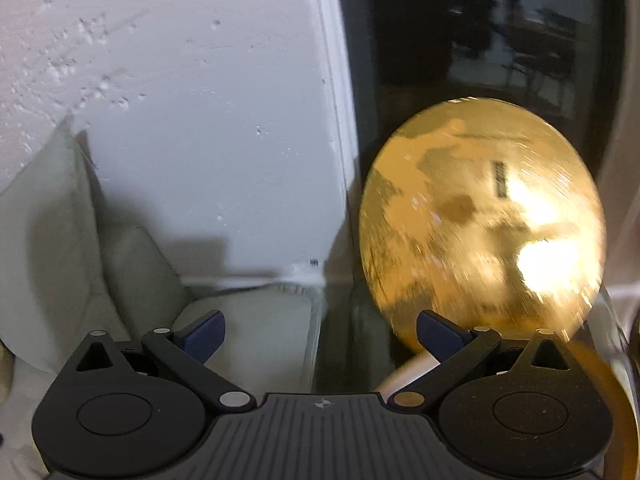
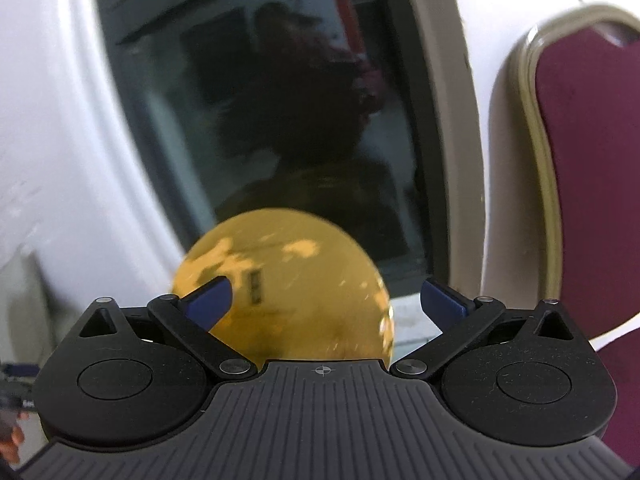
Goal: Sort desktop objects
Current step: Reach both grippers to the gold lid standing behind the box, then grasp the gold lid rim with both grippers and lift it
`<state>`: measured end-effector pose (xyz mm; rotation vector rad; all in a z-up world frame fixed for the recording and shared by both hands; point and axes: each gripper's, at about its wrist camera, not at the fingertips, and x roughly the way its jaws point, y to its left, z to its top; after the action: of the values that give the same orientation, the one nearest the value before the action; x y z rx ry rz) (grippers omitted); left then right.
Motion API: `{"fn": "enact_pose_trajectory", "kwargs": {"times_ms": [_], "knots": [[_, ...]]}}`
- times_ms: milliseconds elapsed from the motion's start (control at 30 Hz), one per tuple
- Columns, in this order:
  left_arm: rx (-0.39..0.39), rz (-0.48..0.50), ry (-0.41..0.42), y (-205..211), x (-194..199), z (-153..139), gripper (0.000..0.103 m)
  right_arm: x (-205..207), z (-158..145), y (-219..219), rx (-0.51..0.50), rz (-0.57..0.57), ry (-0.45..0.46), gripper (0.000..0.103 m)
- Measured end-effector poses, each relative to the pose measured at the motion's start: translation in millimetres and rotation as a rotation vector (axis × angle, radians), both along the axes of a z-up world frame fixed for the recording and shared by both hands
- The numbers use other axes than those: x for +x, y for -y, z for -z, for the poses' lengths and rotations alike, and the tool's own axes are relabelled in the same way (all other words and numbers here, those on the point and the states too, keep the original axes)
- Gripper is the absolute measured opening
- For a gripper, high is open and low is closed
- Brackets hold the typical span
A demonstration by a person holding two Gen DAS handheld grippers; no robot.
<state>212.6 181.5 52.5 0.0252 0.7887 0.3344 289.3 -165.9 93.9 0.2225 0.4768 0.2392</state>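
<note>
A shiny gold disc (image 1: 480,228), round and reflective with a small dark label, fills the right half of the left wrist view, blurred by motion. My left gripper (image 1: 320,334) is open, and the disc stands just beyond its right finger (image 1: 438,336). In the right wrist view the same gold disc (image 2: 288,280) sits low in the middle, behind my open right gripper (image 2: 326,300), whose left finger (image 2: 210,300) overlaps it. Nothing is held between either pair of fingers. No desktop or other sortable objects are in sight.
A white rough wall (image 1: 180,100) and pale cushions (image 1: 52,248) lie to the left. A dark glass pane (image 2: 260,120) reflects a person's silhouette. A maroon chair (image 2: 592,160) with a beige frame stands at the right.
</note>
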Motion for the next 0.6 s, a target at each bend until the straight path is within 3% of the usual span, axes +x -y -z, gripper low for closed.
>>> {"fn": "enact_pose_trajectory", "kwargs": {"times_ms": [133,300,400,600], "knots": [[-0.066,-0.054,0.052,-11.6,46.7,28.4,0.101,50.0,36.1,-4.9,0.023,0.037,0.016,0.103],[-0.160,-0.121,0.143,-25.4,84.3,69.2,0.102,103.2,85.5,-14.7,-0.007,0.032,-0.027,0.103],[-0.243,-0.122,0.128,-29.9,101.4,95.9,0.102,124.4,111.0,-22.3,-0.027,0.020,-0.057,0.103],[-0.289,-0.081,0.145,-26.7,117.3,127.6,0.103,149.7,144.5,-27.4,-0.013,0.000,-0.054,0.103]]}}
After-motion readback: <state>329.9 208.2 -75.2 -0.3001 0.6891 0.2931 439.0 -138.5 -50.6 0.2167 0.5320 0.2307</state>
